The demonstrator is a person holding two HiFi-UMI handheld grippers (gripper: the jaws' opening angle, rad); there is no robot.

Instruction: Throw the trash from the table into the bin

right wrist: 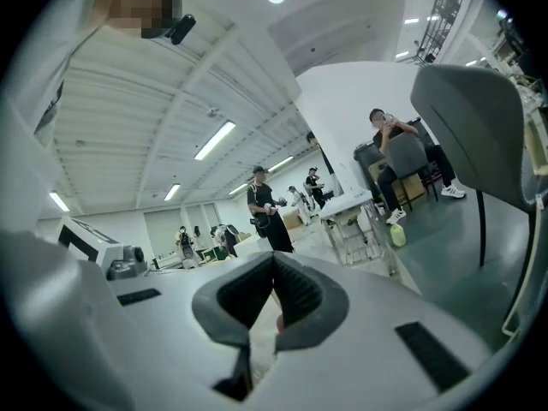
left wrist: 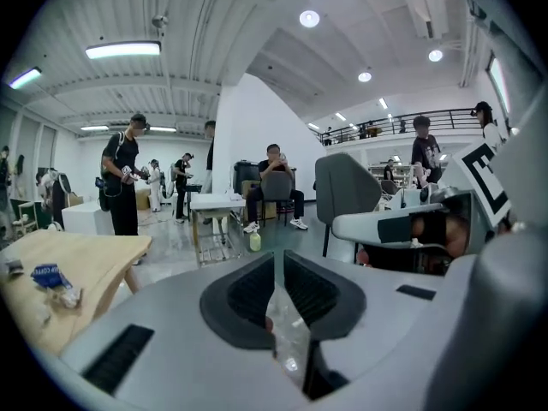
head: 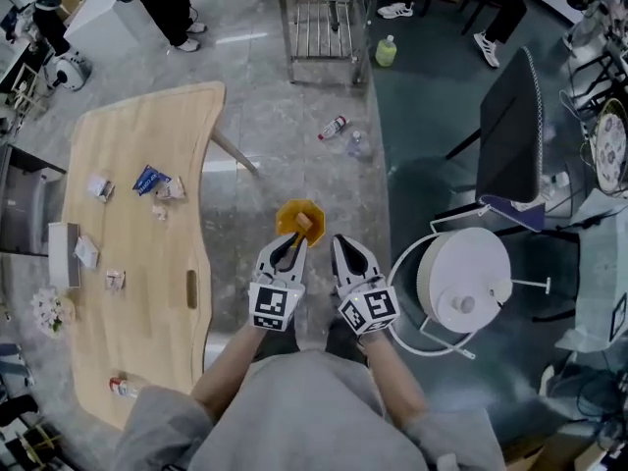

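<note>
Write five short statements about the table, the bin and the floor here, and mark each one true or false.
1. A blue wrapper lies on the wooden table. True.
2. The orange bin stands on the table. False: it stands on the floor, just ahead of the left claw.
3. A bottle lies on the floor beyond the bin. True.
4. The white fan is on the person's left. False: it is to the right of the right claw.
5. White wrappers also lie on the table. True.
</note>
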